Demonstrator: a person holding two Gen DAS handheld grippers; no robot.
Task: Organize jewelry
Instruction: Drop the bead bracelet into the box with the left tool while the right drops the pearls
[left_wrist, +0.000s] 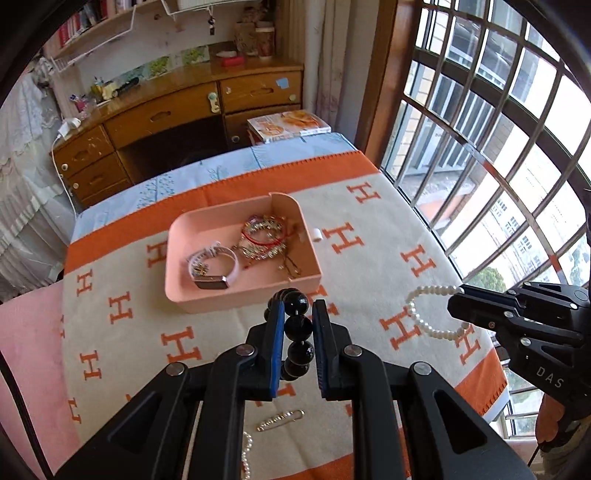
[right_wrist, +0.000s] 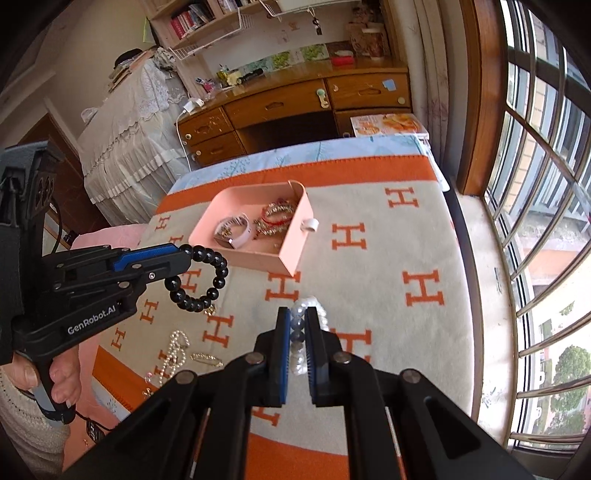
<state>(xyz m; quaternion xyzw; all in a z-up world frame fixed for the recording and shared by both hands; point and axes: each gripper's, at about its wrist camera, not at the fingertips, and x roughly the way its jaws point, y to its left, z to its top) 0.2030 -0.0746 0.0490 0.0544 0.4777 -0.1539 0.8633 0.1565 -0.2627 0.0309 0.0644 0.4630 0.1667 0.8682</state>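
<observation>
My left gripper (left_wrist: 298, 308) is shut on a black bead bracelet (left_wrist: 296, 325), which hangs in the air above the blanket; the right wrist view shows that gripper (right_wrist: 186, 254) at left with the black bracelet (right_wrist: 216, 278) dangling from it. My right gripper (right_wrist: 297, 314) is shut on a white pearl bracelet (right_wrist: 298, 334); the left wrist view shows this gripper (left_wrist: 460, 291) at right with the pearl bracelet (left_wrist: 424, 321) looping down. A pink tray (left_wrist: 192, 229) (right_wrist: 291, 254) lies ahead, holding a white watch (left_wrist: 212, 267), red and gold bangles (left_wrist: 264, 236) and small pins.
An orange and beige blanket (left_wrist: 369, 236) covers the bed. A gold safety pin (left_wrist: 280, 419) (right_wrist: 207, 358) and a pearl chain (right_wrist: 173, 354) lie near its front edge. A white ring (right_wrist: 309, 224) sits beside the tray. A wooden desk (left_wrist: 166, 114) stands behind; a barred window (left_wrist: 498, 129) is at right.
</observation>
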